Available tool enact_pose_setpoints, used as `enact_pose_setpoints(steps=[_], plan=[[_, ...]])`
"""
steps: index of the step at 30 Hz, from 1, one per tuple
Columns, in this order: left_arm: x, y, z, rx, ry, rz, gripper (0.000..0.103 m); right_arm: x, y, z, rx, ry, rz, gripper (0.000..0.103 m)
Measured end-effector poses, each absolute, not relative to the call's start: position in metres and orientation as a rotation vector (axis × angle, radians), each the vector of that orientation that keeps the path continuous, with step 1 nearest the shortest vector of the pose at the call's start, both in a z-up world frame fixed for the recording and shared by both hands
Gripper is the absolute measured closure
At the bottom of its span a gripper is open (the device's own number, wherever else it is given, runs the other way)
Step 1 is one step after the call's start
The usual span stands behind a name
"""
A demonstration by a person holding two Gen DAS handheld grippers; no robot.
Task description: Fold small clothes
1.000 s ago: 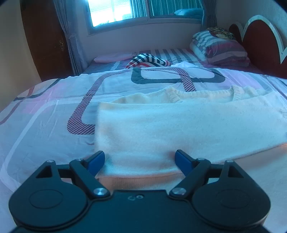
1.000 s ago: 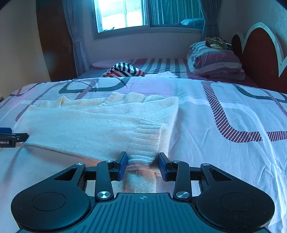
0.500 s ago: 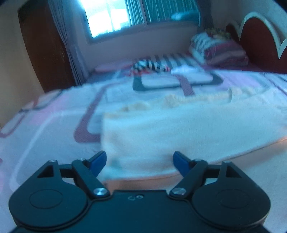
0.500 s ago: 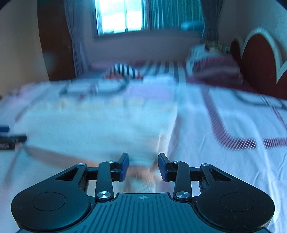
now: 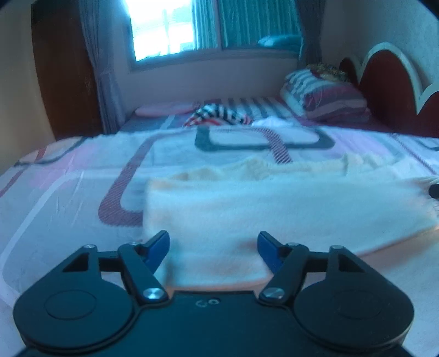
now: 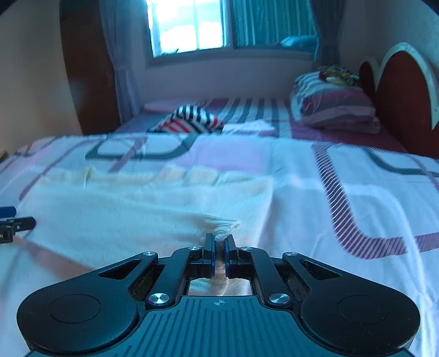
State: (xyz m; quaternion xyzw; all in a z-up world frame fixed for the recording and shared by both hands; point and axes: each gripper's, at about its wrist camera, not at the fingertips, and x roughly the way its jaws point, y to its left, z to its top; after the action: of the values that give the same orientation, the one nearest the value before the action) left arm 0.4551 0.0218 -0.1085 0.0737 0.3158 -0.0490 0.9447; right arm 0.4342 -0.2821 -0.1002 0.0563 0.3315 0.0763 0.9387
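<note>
A cream knitted sweater [image 5: 274, 203] lies folded across the patterned bedsheet [image 5: 68, 175]. My left gripper [image 5: 213, 241] is open, its blue fingertips [image 5: 159, 243] straddling the sweater's near left edge. My right gripper [image 6: 219, 244] is shut on the sweater's ribbed cuff corner [image 6: 223, 225], which bunches up at the jaws. The sweater [image 6: 123, 208] spreads left in the right wrist view, and the left gripper's tip [image 6: 13, 222] shows at the left edge.
A striped garment [image 5: 216, 115] lies farther back on the bed. Striped pillows [image 5: 323, 96] rest against the red headboard [image 5: 389, 82] at the right. A window [image 6: 192, 24] and a dark wooden door [image 5: 65, 77] stand beyond.
My right gripper has closed on the sweater's cuff corner, which now bunches up. My left gripper stays open and has moved slightly along the sweater's left edge.
</note>
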Motion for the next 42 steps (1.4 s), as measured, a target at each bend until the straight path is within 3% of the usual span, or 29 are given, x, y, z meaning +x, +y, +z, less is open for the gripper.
enact_pose_setpoints(steps=[3, 9, 12, 17, 19, 20, 21, 22, 32, 42], plan=[[0.464, 0.016, -0.119, 0.177, 0.713, -0.128, 0.027, 0.440, -0.283, -0.112, 0.109, 0.761, 0.144, 0.100], [0.470, 0.023, -0.106, 0.139, 0.673, -0.111, 0.028, 0.425, -0.279, -0.086, 0.062, 0.594, 0.102, 0.096], [0.481, 0.027, -0.121, 0.074, 0.749, -0.093, 0.021, 0.446, -0.269, -0.110, 0.003, 0.739, 0.125, 0.096], [0.479, 0.025, -0.118, 0.082, 0.760, -0.071, 0.021, 0.445, -0.265, -0.114, -0.028, 0.720, 0.114, 0.095], [0.474, 0.023, -0.110, 0.101, 0.774, -0.053, 0.026, 0.440, -0.263, -0.109, -0.040, 0.718, 0.107, 0.089], [0.469, 0.022, -0.104, 0.110, 0.764, -0.050, 0.027, 0.435, -0.264, -0.105, -0.035, 0.706, 0.101, 0.075], [0.462, 0.022, -0.099, 0.123, 0.749, -0.051, 0.027, 0.428, -0.265, -0.100, -0.025, 0.681, 0.092, 0.048], [0.456, 0.021, -0.096, 0.135, 0.742, -0.046, 0.027, 0.421, -0.267, -0.094, -0.019, 0.654, 0.089, 0.044], [0.350, 0.054, -0.084, 0.128, 0.750, -0.077, 0.027, 0.321, -0.283, -0.053, 0.134, 0.670, 0.139, 0.044], [0.199, 0.142, -0.098, -0.107, 0.878, -0.053, 0.034, 0.156, -0.304, -0.076, 0.224, 0.843, 0.153, 0.044]])
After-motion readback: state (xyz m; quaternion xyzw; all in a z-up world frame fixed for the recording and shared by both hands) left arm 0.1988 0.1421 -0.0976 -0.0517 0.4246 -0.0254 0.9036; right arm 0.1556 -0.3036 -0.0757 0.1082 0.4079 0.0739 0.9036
